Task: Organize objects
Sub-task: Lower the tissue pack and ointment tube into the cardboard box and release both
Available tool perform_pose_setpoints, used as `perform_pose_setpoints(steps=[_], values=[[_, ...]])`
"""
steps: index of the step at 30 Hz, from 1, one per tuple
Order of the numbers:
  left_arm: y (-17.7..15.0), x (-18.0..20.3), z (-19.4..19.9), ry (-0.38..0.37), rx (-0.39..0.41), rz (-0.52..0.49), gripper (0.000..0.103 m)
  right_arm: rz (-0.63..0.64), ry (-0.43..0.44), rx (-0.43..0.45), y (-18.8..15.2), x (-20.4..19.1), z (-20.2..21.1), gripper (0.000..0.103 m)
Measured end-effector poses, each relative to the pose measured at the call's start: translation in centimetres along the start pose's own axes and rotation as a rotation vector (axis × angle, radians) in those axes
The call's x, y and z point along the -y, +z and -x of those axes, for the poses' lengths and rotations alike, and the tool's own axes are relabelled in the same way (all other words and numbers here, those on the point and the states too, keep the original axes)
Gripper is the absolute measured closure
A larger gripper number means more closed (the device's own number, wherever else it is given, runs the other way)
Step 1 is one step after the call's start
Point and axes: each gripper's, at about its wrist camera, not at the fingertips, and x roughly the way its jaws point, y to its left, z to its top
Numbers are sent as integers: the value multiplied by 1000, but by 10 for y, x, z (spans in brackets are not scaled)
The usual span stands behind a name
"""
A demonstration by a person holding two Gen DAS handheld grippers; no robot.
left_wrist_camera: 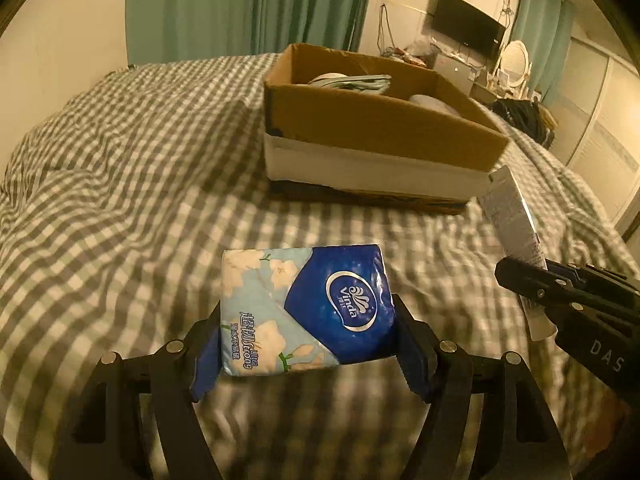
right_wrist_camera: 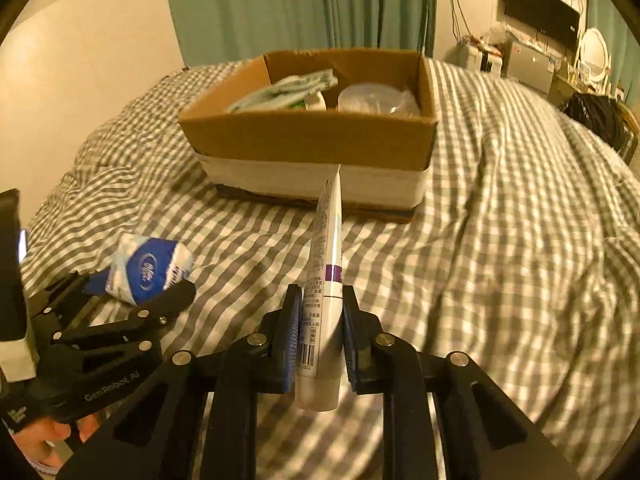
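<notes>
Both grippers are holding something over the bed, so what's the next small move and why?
Probably carry the right gripper forward and up over the open cardboard box. It is already clamped on the white squeeze tube, whose crimped end points at the box's near wall. The left gripper holds the blue floral tissue pack farther back.

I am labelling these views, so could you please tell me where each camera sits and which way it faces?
Left wrist: on the left tongs, facing the cardboard box over the held tissue pack; right tongs at the right edge.
Right wrist: on the right tongs, facing the box past the held tube; left tongs and a hand at left.
Shared: box, checked bed cover, both items.
</notes>
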Motion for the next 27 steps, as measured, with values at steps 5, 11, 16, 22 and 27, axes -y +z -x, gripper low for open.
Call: perform_pose_setpoints(steps=[5, 11, 16, 22, 27], values=[[12, 15, 31, -43, 49, -4, 28, 20, 28, 65, 15, -6, 32, 85], [36, 33, 56, -64, 104, -27, 28, 95, 47, 142, 30, -14, 65, 85], [72, 41, 71, -45, 167, -53, 28, 126, 54, 201, 53, -9, 86, 85], [121, 44, 81, -56, 234, -78, 28, 132, 11, 321, 94, 3, 112, 85], [158, 46, 74, -15, 283, -109, 28, 128, 13, 363, 128, 11, 118, 85]])
